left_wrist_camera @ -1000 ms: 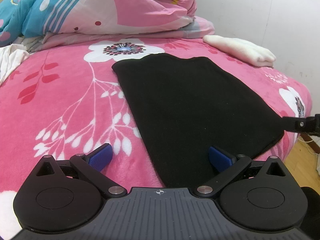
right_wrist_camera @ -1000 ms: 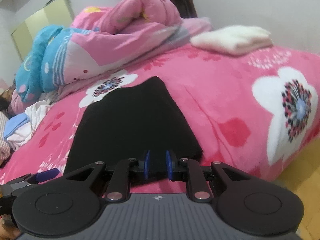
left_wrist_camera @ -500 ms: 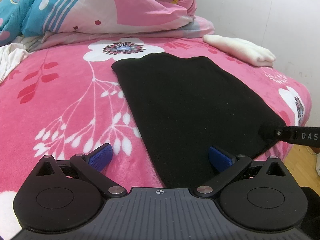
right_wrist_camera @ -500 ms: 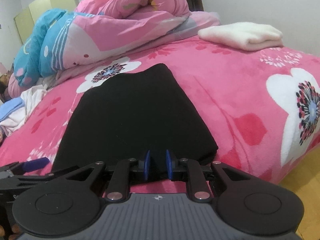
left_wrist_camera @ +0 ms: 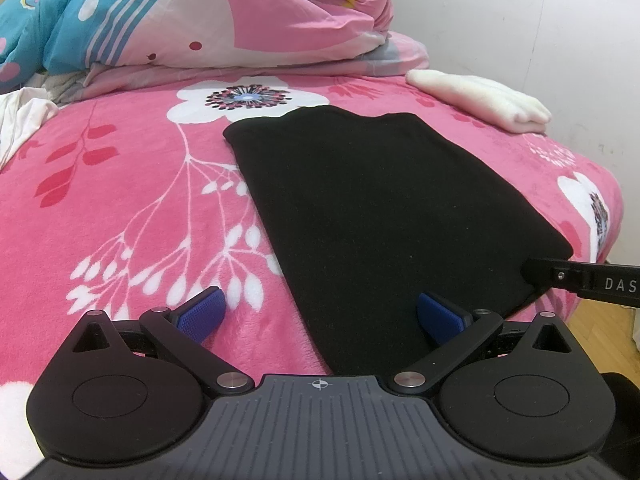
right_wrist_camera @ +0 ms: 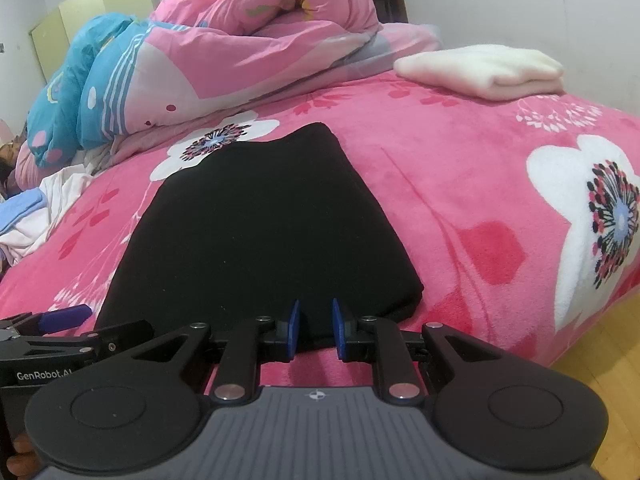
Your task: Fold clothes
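A black garment [left_wrist_camera: 380, 208] lies folded flat on the pink flowered blanket [left_wrist_camera: 120, 208]. My left gripper [left_wrist_camera: 320, 314] is open wide and straddles the garment's near left corner, one blue pad [left_wrist_camera: 200, 312] over the blanket and the other over the cloth. My right gripper [right_wrist_camera: 316, 332] sits at the garment's [right_wrist_camera: 260, 232] near edge, its pads a narrow gap apart with the black hem between them. In the left wrist view, one of the right gripper's fingers [left_wrist_camera: 580, 276] reaches in over the near right corner. The left gripper [right_wrist_camera: 64, 316] shows at the right wrist view's left edge.
A rolled pink and blue duvet [left_wrist_camera: 200, 20] fills the far end of the bed. A folded cream towel [right_wrist_camera: 484, 68] lies at the far right. Loose white clothes [right_wrist_camera: 52, 196] lie at the left. The bed edge drops to a wooden floor [right_wrist_camera: 600, 344] on the right.
In the left wrist view the right gripper has come in from the right edge to the garment's near right corner, which was drawn to a point and is now rounded. The left gripper has not moved.
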Demonstrator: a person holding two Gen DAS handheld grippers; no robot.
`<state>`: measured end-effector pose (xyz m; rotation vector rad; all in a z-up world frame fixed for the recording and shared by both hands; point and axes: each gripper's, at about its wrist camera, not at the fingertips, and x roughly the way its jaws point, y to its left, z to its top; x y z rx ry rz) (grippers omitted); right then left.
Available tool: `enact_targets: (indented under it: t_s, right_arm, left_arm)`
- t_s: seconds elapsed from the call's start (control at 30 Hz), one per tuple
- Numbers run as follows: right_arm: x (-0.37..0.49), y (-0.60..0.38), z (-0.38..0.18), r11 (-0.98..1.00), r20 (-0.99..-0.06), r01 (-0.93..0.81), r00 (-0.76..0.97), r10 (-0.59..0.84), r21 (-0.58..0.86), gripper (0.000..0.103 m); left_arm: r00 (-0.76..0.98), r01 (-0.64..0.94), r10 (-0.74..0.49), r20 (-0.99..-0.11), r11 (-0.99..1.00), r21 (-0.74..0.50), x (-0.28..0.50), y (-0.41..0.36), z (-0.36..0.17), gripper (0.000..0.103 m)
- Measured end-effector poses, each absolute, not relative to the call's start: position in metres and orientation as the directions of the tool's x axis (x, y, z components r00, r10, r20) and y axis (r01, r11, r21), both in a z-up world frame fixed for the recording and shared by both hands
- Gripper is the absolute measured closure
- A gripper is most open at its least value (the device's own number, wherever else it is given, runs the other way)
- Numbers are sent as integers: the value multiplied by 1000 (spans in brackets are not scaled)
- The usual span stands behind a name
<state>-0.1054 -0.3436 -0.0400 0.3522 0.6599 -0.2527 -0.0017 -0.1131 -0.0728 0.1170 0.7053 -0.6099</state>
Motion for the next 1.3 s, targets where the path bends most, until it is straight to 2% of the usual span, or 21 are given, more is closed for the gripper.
enact_targets:
  t_s: [1.3]
  right_arm:
    - [-107, -346, -43, 903, -621, 338, 777, -108, 265, 84]
  left_arm:
    - [593, 577, -511, -622, 809, -115, -1, -109, -75, 0]
